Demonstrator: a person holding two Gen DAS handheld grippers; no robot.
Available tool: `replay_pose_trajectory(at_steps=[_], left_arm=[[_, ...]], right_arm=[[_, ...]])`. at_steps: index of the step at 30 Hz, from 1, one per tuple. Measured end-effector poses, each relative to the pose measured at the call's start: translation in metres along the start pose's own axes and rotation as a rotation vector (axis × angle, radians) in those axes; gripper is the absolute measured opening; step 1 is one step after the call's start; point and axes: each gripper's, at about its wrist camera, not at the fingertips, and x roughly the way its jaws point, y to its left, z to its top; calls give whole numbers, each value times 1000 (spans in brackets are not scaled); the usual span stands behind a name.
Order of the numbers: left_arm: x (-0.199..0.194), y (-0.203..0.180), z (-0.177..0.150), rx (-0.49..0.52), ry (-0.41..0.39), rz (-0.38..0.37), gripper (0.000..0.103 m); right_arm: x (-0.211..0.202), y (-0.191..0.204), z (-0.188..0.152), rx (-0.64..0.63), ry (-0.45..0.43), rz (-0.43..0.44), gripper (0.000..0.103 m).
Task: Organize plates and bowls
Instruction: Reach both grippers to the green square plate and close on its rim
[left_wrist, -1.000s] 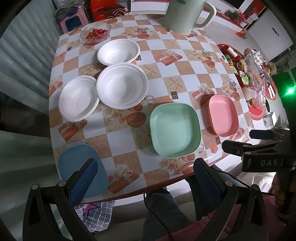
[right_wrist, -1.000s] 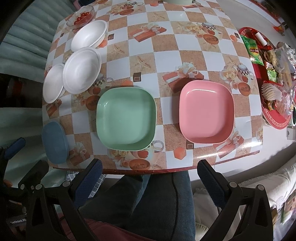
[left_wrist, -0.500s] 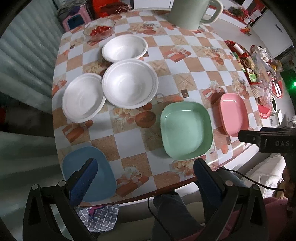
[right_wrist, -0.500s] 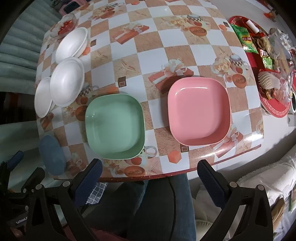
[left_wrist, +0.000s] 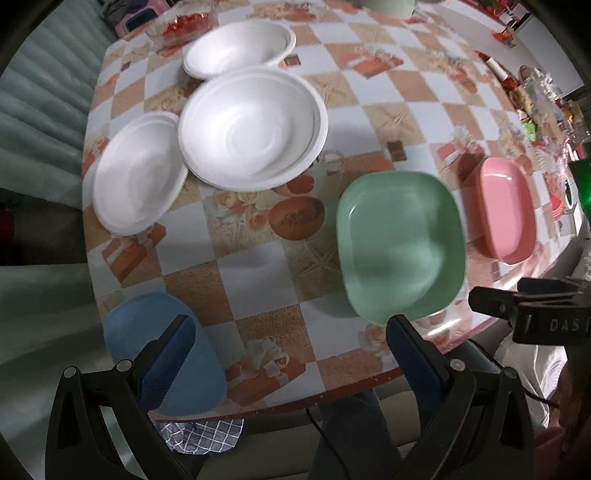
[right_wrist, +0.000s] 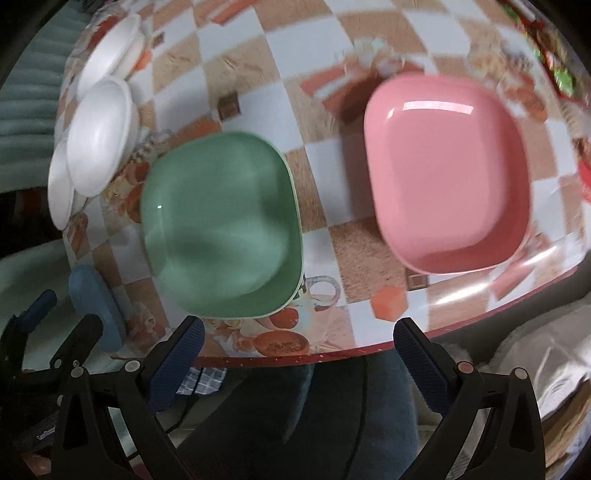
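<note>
— What have your jaws got?

— Nothing. My left gripper (left_wrist: 286, 341) stands wide apart, empty, its blue pads over the near rim of the table; the left pad lies across the blue rounded plastic plate (left_wrist: 162, 363) in the picture, though I cannot tell if it touches. My right gripper (right_wrist: 295, 349) is spread just as wide, empty too, hanging at the near edge of the checked oilcloth table (right_wrist: 325, 236).

— Where are the dishes?

— The green square plastic plate (right_wrist: 221, 225) sits ahead of my right gripper's left pad, near the table edge. The pink square plastic plate (right_wrist: 447, 173) lies beside it to the right, apart, with a strip of cloth between. Further left, a large white foam bowl (left_wrist: 251, 127) overlaps a white foam plate (left_wrist: 138, 182), and a smaller white foam bowl (left_wrist: 238, 50) touches the large one behind. A glass dish of red tomatoes (left_wrist: 183, 26) is at the far corner.

— Room to move?

— Bare cloth between the blue and green plates, and a wide stretch beyond the green one. My legs sit under the red-trimmed edge.

— Anything changed?

— Both grippers have come in lower and closer than half a second ago; the plates loom larger. No dish has shifted.
</note>
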Motion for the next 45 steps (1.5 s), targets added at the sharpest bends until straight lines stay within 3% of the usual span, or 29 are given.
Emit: replay_pose_trajectory(at_steps=[7,10,21,31,39,43,45], left_arm=[[28,3,8,-34,16,2,103],[40,4,11,-44,23,9,103],[81,-5,26,-63,17,19,103],[118,-2,37,-94,4,33,103],[148,17,36,-100,1,15,103],[161,23,41,-130,12,-49,103],[168,21,51,-141,6,-46,103]], right_arm=[[38,-16,12,109,67,133,103],[45,-19,18,125,67,142,103],[43,-19,56,36,-29,-20,103],[48,27,67,-87,-54,-184,103],[57,39,59,-107,-84,-192,103],[53,29,51,-102,-90,-188,103],[48,18,45,-103,-82,-188,103]])
